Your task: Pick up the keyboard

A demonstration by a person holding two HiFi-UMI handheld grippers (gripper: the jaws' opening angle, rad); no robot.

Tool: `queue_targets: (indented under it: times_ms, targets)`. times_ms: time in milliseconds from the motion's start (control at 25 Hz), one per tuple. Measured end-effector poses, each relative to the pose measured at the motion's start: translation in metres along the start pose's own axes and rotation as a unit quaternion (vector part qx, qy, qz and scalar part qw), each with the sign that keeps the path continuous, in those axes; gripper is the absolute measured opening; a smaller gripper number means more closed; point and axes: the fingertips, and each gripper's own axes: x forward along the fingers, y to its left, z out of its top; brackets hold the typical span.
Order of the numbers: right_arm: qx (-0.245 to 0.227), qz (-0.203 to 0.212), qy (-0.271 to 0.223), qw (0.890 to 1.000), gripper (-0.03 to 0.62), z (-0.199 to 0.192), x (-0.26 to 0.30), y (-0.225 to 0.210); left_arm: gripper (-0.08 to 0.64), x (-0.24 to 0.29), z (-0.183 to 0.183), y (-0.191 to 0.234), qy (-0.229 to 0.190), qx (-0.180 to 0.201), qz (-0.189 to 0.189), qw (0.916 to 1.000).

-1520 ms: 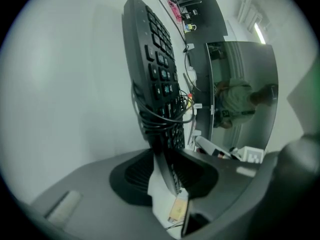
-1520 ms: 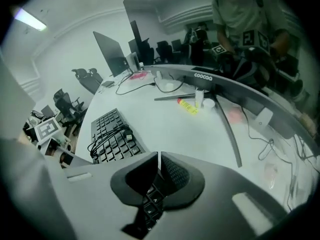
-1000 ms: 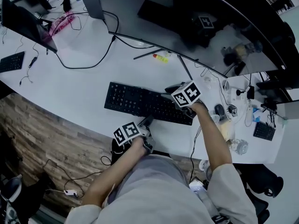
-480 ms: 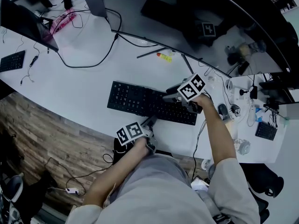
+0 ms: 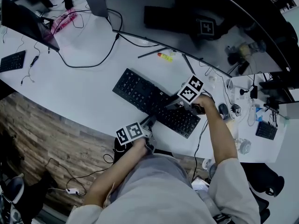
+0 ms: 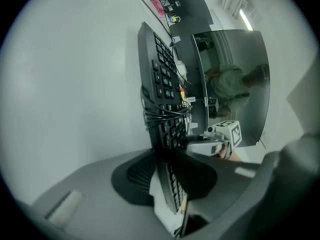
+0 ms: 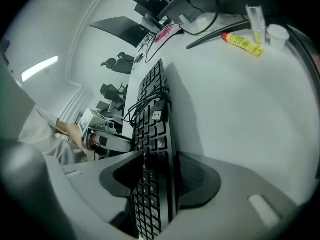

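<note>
The black keyboard [image 5: 148,97] lies slanted across the white desk [image 5: 84,92], its left end further from me. A coiled cable [image 7: 147,101] rests on its keys. My left gripper [image 5: 150,121] grips the keyboard's near edge, and its pads press on the keyboard [image 6: 162,84] from both sides. My right gripper [image 5: 172,102] reaches in from the far right side. The keyboard [image 7: 152,114] is between its jaws, which are closing and touch it on both sides. Each gripper shows in the other's view.
A large curved monitor [image 5: 196,27] stands behind the keyboard, and a yellow tube [image 5: 163,57] lies by its foot. A black cable [image 5: 88,62] loops at the left. A second keyboard [image 5: 11,61] lies far left. Small clutter [image 5: 224,111] sits at the right.
The keyboard has swung round: its left end went away from me and its right end came nearer. My right gripper moved with it, while the left gripper stayed at the near edge.
</note>
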Motion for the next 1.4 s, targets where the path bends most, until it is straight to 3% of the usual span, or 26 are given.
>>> queue_targets:
  times_ms: [360,480,600,800,880,1040,1240,1400]
  targets:
    - [0.053,0.062,-0.083,0.993,0.161,0.004,-0.012,0.017,0.0,-0.005,0.0,0.002,-0.002,0.004,-0.003,1.0]
    - [0.037,0.095,-0.062,0.993,0.12,0.002,-0.006,0.038,0.0,-0.007,-0.001,0.002,-0.005,0.008,-0.009,0.9999]
    - [0.018,0.086,-0.026,0.996,0.153,-0.001,0.003,0.045,0.0,-0.008,-0.001,0.002,-0.009,0.003,-0.013,0.9999]
    - [0.046,0.109,-0.065,0.991,0.172,0.011,0.003,0.052,0.0,-0.012,0.003,0.004,-0.025,-0.02,-0.021,0.9993]
    - [0.049,0.118,-0.056,0.99,0.189,0.012,0.005,0.057,0.0,-0.013,0.004,0.004,-0.025,-0.019,-0.021,0.9993]
    - [0.037,0.11,-0.003,0.993,0.209,0.006,0.014,0.06,0.0,-0.016,0.005,0.005,-0.02,-0.007,-0.02,0.9996]
    - [0.012,0.113,-0.029,0.993,0.204,0.016,0.026,0.06,0.0,-0.017,0.007,0.007,-0.019,-0.013,-0.021,0.9995]
    - [0.01,0.116,0.015,0.993,0.176,0.011,0.042,0.063,0.0,-0.021,0.009,0.009,-0.01,-0.009,-0.022,0.9997]
